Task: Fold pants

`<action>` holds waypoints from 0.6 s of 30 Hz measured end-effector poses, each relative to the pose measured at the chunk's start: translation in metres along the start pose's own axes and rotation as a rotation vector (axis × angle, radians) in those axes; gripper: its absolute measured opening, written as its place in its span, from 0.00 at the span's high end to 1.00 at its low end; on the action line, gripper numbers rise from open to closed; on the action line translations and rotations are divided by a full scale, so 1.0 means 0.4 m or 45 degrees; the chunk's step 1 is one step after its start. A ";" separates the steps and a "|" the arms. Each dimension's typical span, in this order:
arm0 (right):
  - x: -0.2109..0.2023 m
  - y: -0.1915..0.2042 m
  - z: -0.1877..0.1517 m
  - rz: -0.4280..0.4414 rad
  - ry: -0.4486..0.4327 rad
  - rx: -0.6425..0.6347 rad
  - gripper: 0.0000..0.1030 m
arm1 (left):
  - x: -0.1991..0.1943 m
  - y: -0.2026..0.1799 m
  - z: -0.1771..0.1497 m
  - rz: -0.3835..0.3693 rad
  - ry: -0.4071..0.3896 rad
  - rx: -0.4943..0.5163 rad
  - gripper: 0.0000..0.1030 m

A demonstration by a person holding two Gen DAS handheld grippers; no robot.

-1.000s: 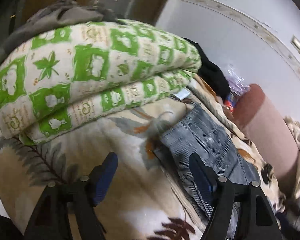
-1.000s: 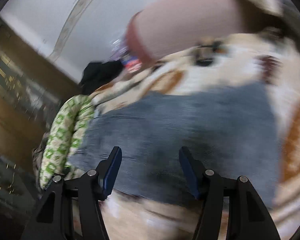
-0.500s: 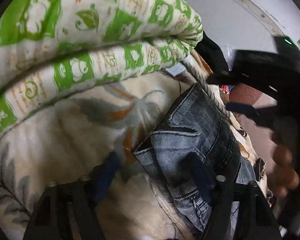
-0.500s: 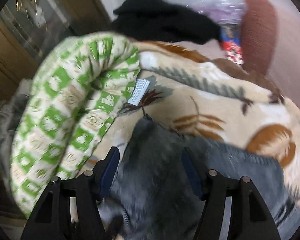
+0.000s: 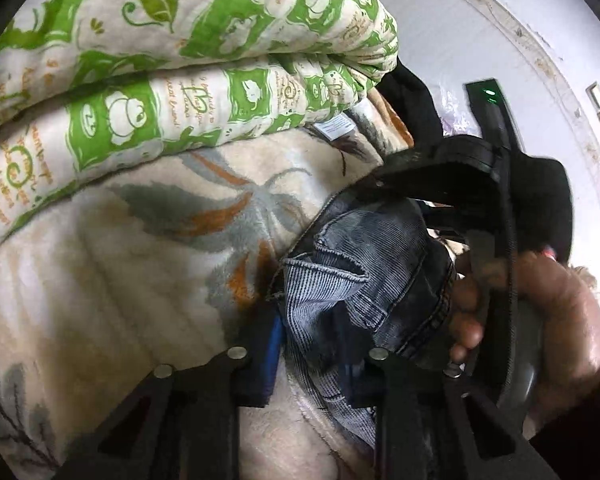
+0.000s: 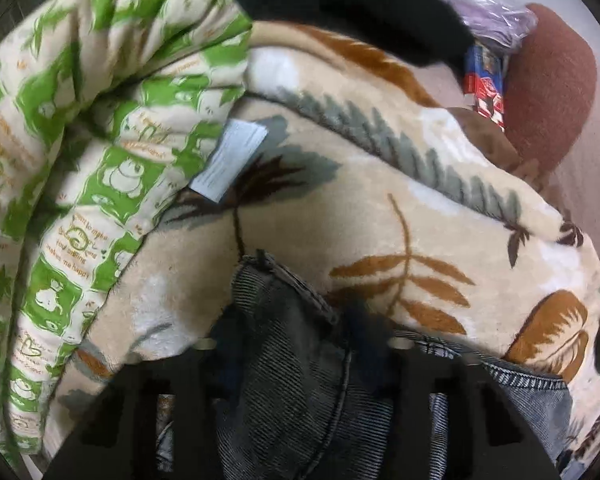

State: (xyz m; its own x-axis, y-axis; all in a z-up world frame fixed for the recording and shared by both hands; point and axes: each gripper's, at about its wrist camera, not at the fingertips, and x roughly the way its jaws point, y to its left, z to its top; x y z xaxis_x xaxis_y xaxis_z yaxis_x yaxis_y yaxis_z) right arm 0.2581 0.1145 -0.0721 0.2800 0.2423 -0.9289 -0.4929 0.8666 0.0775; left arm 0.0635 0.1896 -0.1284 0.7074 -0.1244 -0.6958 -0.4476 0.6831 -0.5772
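Leaf-print blanket (image 5: 112, 280) on a bed: both grippers taking hold of the pants (image 5: 364, 276)
The left gripper (image 5: 312, 344) and right gripper (image 6: 296, 360) are each closing, denim bunched between their jaws; the pants lie at 6 o'clock in both views, a green quilt (image 5: 180, 60) at 11. Likely the grasping step; next calls for lifting both holds together and carrying the fabric over evenly

both grippers point steeply down at the pants (image 5: 364, 280); left gripper (image 5: 312, 344) and right gripper (image 6: 288, 340) are closing on its bunched denim.
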 end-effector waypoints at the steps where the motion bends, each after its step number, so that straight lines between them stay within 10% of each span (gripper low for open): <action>1: -0.019 -0.003 -0.003 0.006 -0.027 0.002 0.83 | -0.004 -0.003 -0.001 0.000 -0.007 0.011 0.79; 18: -0.382 -0.186 -0.151 0.216 -0.454 0.234 0.90 | -0.129 -0.169 -0.075 -0.067 -0.315 0.393 0.85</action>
State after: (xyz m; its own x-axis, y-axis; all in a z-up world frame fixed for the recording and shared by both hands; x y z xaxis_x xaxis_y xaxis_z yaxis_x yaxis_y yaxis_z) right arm 0.2021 -0.0134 0.0423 0.4903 0.4955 -0.7170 -0.4107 0.8570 0.3113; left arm 0.0407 0.1284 -0.0662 0.8524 -0.0135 -0.5227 -0.2485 0.8691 -0.4277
